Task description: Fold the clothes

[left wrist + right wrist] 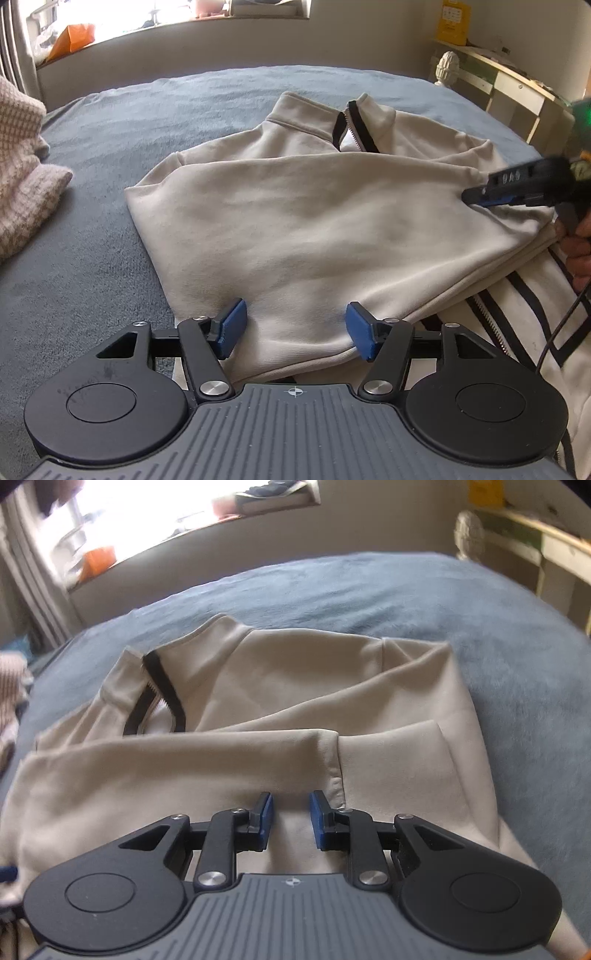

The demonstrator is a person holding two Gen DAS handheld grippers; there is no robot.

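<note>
While the beige zip-neck sweatshirt lies half folded on the blue bed, the left tool and right tool both hover spread, gripping nothing.

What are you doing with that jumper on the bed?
A person is folding a beige jumper on the blue bed, with a claw tool in each hand. Both sleeves already lie folded across it. The left claw is open at the bottom hem, and the right claw is open over a sleeve.
</note>
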